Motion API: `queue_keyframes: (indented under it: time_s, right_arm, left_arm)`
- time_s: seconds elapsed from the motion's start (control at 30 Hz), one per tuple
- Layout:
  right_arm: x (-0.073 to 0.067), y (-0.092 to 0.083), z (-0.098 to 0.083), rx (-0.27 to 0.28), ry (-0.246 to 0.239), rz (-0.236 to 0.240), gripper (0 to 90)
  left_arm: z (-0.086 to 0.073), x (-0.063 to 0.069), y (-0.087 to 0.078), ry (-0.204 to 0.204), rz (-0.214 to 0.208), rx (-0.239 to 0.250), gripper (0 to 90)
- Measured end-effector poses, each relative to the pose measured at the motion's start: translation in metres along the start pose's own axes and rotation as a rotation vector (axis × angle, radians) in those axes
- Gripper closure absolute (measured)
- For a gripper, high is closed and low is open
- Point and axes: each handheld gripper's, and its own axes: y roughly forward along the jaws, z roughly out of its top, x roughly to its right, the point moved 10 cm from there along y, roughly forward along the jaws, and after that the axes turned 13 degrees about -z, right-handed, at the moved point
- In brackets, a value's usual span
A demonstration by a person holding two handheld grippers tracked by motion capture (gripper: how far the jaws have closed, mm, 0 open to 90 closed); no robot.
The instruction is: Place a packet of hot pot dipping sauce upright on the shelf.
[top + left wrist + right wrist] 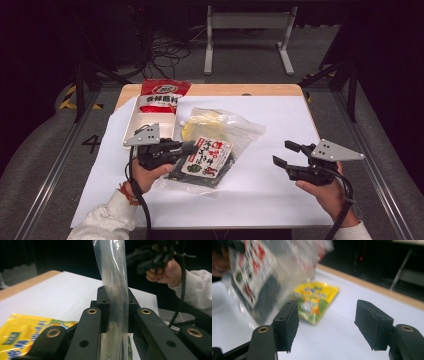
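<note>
White paper covers the table (pixel 280 200), and above it the left gripper (pixel 192 148) pinches the clear bag (pixel 220 131) at its near-left edge, while the right gripper (pixel 286 153), jaws wide and empty, waits well right of the bag, so the left hand is nearer.

left gripper (pixel 192 147): black body, grey three-cornered plate, black cable, brass-ringed pivots
right gripper (pixel 285 153): black, grey plate, black cable
sleeves (pixel 102 220): white
left wrist: orange-red band (pixel 129 192)
</note>
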Motion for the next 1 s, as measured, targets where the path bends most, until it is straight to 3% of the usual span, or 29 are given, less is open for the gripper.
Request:
queue_keyframes:
  time_s: [0.17,0.3,0.43,0.67,0.73,1.0]
  right_arm:
    - [0.002,0.005,-0.032,-0.087,0.001,0.003,33.9]
    - [-0.003,0.011,-0.041,-0.118,-0.014,0.018,33.8]
    - [-0.009,0.014,-0.045,-0.131,-0.03,0.037,33.6]
    - [-0.016,0.021,-0.053,-0.158,-0.045,0.053,33.5]
    - [-0.017,0.022,-0.053,-0.159,-0.044,0.058,33.5]
    - [-0.024,0.027,-0.06,-0.187,-0.059,0.075,33.6]
  left_arm:
    - [0.024,-0.013,-0.029,0.057,0.102,0.039,80.6]
    - [0.042,-0.03,-0.055,0.094,0.184,0.073,80.6]
    - [0.053,-0.051,-0.082,0.137,0.311,0.058,80.5]
    - [0.054,-0.086,-0.115,0.16,0.448,0.078,80.4]
    - [0.053,-0.091,-0.118,0.162,0.461,0.077,80.4]
    - [0.035,-0.13,-0.129,0.14,0.537,0.095,80.3]
